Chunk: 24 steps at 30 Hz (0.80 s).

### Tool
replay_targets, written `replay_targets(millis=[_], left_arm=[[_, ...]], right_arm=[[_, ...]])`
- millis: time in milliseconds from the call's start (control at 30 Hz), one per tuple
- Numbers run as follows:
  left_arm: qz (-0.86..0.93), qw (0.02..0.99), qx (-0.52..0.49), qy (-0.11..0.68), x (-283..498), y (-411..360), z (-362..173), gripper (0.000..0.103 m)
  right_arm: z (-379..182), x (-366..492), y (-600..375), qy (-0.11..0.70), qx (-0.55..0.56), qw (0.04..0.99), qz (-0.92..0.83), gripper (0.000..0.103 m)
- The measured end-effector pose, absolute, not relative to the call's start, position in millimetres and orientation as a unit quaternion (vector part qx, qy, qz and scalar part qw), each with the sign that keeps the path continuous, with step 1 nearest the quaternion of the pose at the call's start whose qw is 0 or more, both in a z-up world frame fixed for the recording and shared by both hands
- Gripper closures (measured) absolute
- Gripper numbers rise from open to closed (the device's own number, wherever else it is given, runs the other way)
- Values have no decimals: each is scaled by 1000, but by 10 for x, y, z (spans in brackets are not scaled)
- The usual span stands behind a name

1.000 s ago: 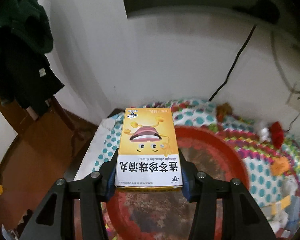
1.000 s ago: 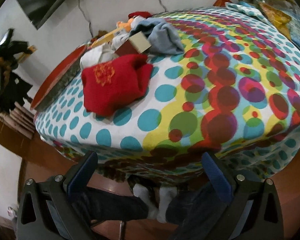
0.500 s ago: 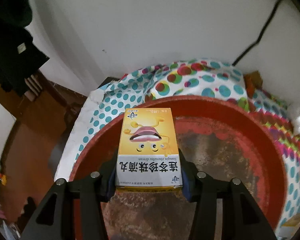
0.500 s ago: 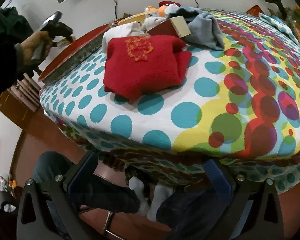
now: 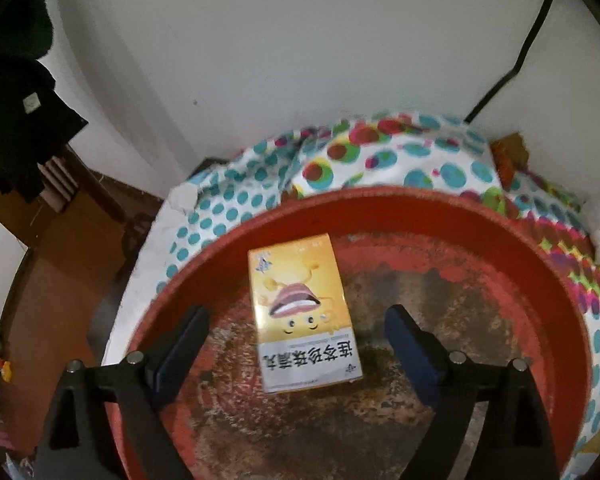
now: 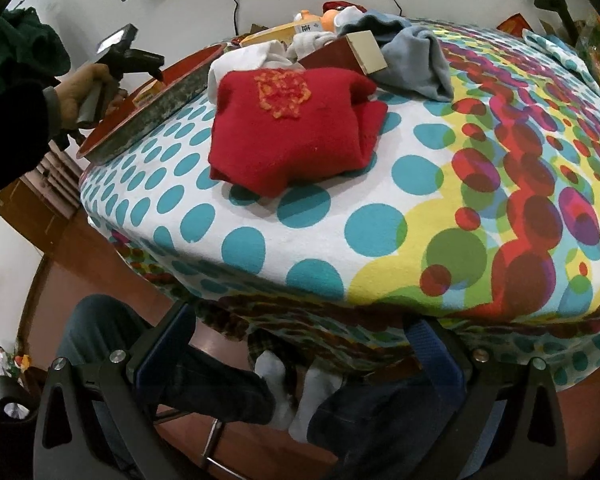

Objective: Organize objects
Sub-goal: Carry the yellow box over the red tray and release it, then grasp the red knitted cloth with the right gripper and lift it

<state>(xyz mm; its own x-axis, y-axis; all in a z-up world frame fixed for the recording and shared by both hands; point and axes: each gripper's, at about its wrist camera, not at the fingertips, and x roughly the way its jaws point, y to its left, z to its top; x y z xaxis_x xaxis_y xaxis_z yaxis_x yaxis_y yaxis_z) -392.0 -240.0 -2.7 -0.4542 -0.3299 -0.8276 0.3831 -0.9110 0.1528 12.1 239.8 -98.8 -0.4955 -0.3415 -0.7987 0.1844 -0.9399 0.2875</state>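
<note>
One yellow box (image 5: 304, 312) is lying in one red tray (image 5: 532, 264). One red cloth (image 6: 292, 128), one grey cloth (image 6: 416, 60) and one white cloth (image 6: 248, 60) are sitting on one spotted tablecloth (image 6: 380, 232), plus one brown box (image 6: 352, 54).

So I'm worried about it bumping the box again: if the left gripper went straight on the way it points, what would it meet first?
Most likely the yellow box, lying in the red tray between the opening jaws of the left gripper, untouched by either pad. Depth is unclear.
</note>
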Motion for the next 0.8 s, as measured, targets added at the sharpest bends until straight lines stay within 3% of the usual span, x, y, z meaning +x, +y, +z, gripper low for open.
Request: replay_targets(millis=[133,300,400,467,700,767,800], left_arm=[[-897,166,406,60,-3473,-2344,435,11],[-966,63,241,68,-2139,-1978,942,11],[-974,49,204,81,-1463,-1889,807,9],[-965,29,234,112,-1139,-1861,559,9],[-958,22,268,103,-414,-1672,20,9],[-955,26,274,108,-365,-1624,-54,9],[-953,15,276,124,-335,-1642,-76,9]], right_arm=[[-934,159,2397,-86,480,150,-860,0],[-724,313,2229,-58,443,146,-883,0],[-544,438,2063,-5,397,119,-910,0],[-435,427,1991,27,360,74,-930,0],[-492,-225,2032,-24,369,2,-929,0],[-600,-390,2017,-18,386,-4,-922,10],[-643,-437,2015,-19,391,-3,-920,24]])
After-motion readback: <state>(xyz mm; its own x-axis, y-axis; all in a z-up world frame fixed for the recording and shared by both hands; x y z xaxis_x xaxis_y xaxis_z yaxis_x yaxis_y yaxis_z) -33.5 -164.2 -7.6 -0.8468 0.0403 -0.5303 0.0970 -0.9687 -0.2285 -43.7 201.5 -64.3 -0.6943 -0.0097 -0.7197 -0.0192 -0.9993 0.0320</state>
